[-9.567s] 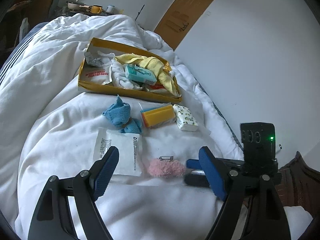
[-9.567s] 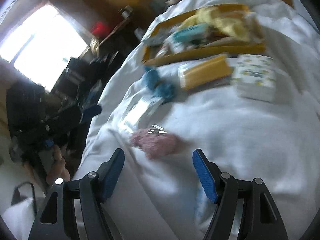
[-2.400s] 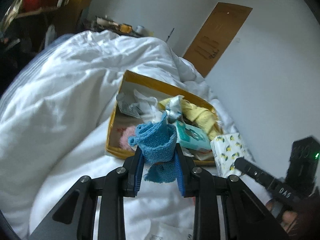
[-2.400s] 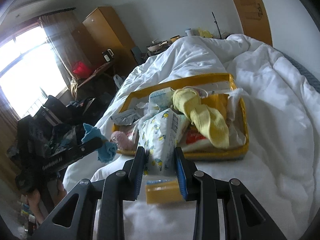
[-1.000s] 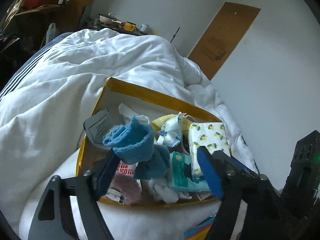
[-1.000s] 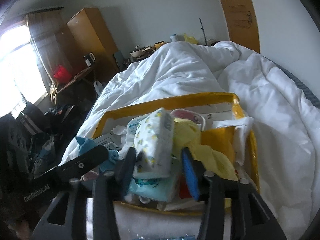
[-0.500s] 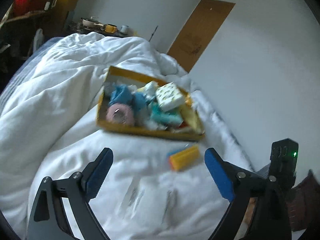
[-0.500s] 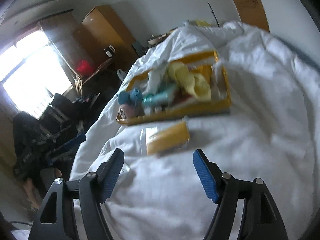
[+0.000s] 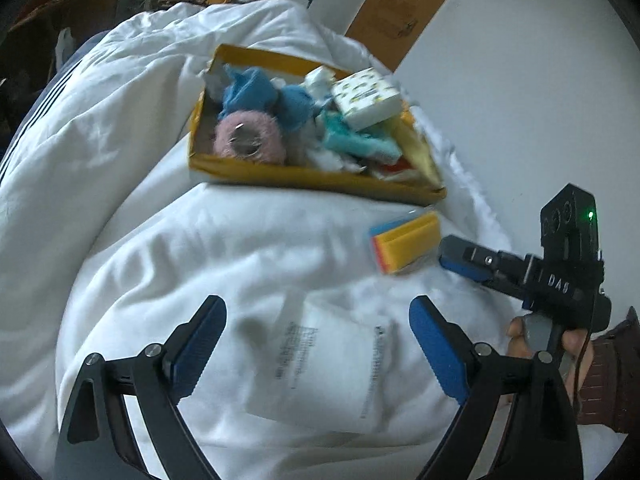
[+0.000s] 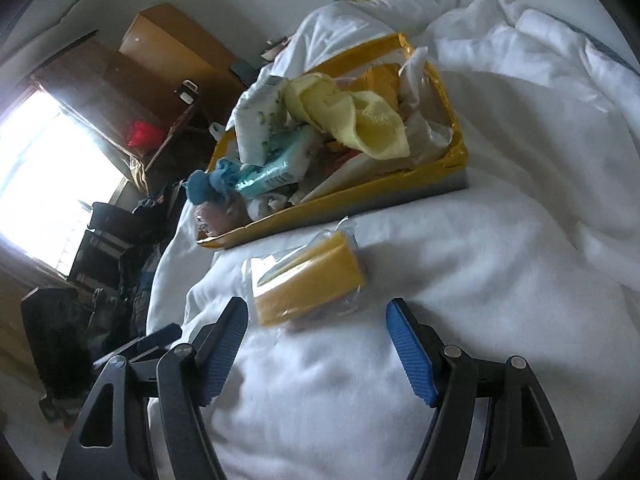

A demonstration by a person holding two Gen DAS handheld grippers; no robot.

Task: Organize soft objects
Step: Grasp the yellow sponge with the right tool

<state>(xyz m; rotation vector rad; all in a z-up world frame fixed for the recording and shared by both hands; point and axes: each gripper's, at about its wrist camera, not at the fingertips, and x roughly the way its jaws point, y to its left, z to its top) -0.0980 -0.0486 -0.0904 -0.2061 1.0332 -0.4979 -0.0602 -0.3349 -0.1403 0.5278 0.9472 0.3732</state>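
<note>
Left gripper (image 9: 316, 340): jaws spread wide, nothing between them, held over a flat white packet (image 9: 332, 364) lying on the white duvet (image 9: 120, 152) just ahead of the tips.

Right gripper (image 10: 316, 344): jaws wide apart, empty. A pack of sponges (image 10: 308, 284), yellow with a plastic wrap, lies on the duvet just beyond the tips, in line with the gap, not touched.

Farther ahead of both grippers sits the yellow box (image 9: 312, 178), heaped full: blue cloth (image 9: 248, 94), pink fluffy roll (image 9: 248, 140), teal packet (image 9: 352, 140), tissue pack with lemon print (image 9: 366, 98) on top, yellow cloth (image 10: 352, 116) at the far side from the left gripper.

A hand (image 9: 560, 344) holds the right gripper at the left view's right edge.
</note>
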